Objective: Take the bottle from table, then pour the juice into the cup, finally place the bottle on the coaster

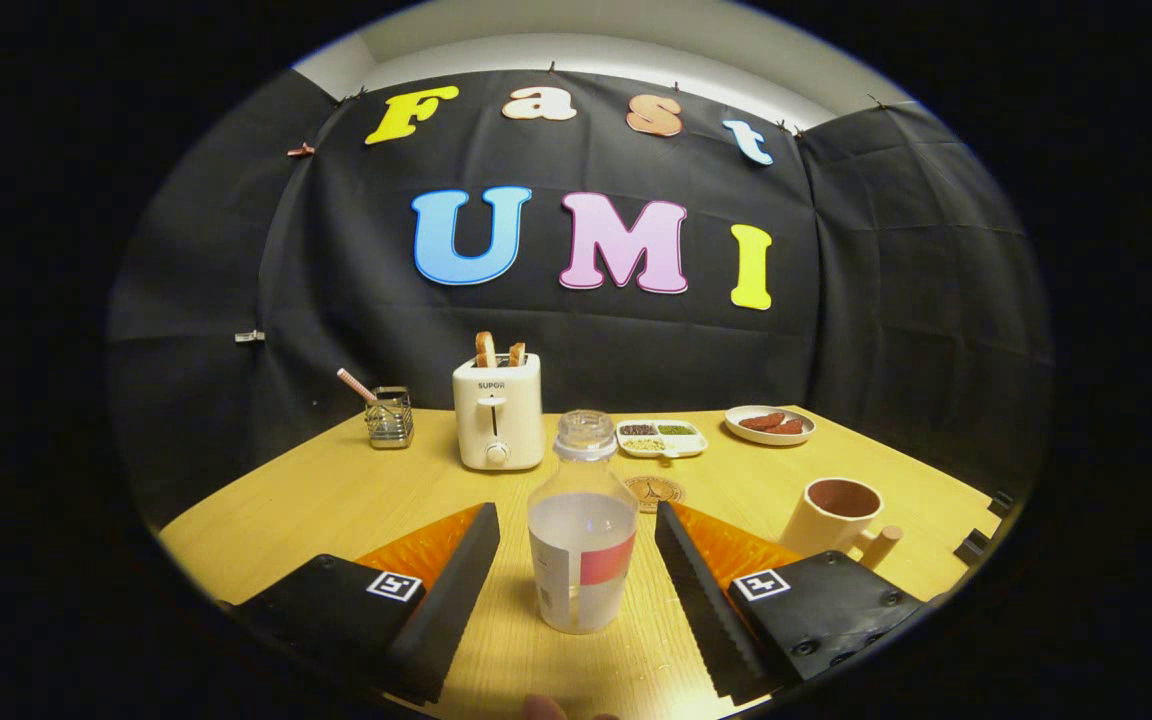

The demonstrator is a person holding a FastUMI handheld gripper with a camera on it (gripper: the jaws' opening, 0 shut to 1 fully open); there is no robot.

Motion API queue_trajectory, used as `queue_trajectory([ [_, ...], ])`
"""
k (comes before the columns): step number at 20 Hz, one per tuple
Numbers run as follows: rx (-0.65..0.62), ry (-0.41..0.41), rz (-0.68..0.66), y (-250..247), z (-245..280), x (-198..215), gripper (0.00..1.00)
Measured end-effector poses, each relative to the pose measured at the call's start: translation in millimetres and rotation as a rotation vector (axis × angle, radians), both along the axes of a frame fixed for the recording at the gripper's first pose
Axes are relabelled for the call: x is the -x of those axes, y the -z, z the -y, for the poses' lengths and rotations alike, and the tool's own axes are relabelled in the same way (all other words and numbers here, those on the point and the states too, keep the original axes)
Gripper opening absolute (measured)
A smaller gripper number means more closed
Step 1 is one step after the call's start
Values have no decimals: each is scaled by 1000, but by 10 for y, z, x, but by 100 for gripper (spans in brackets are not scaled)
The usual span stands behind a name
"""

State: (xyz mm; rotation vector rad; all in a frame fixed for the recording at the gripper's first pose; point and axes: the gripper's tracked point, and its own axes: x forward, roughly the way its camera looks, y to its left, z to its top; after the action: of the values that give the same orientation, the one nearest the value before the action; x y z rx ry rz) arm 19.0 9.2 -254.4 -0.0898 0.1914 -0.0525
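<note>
At the back of my wooden table (336, 500) a white toaster (497, 424) stands with two slices of toast (499, 350) poking up from its slots. Left of the toaster I see a small wire holder (390, 417) with a striped straw (356, 385) leaning out. Right of the toaster lies a divided dish (661, 438) of seasonings, and farther right a plate of sausages (769, 424).

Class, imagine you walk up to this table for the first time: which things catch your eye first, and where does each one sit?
First comes the clear bottle, upright on the wooden table between the open gripper fingers, neither touching it. Next, the cream cup stands beside the right finger. Farther back is the white toaster with toast up, beyond the left finger.
</note>
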Motion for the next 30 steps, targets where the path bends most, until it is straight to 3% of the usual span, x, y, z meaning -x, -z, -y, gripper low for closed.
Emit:
queue_trajectory([
  [9,-56,59,2,233,120,-280,96],
  [11,-61,68,2,259,129,-285,78],
  [14,-63,51,-14,255,78,-294,77],
  [24,-166,75,41,-551,294,-213,76],
  [30,-361,67,-10,-747,580,-125,76],
])
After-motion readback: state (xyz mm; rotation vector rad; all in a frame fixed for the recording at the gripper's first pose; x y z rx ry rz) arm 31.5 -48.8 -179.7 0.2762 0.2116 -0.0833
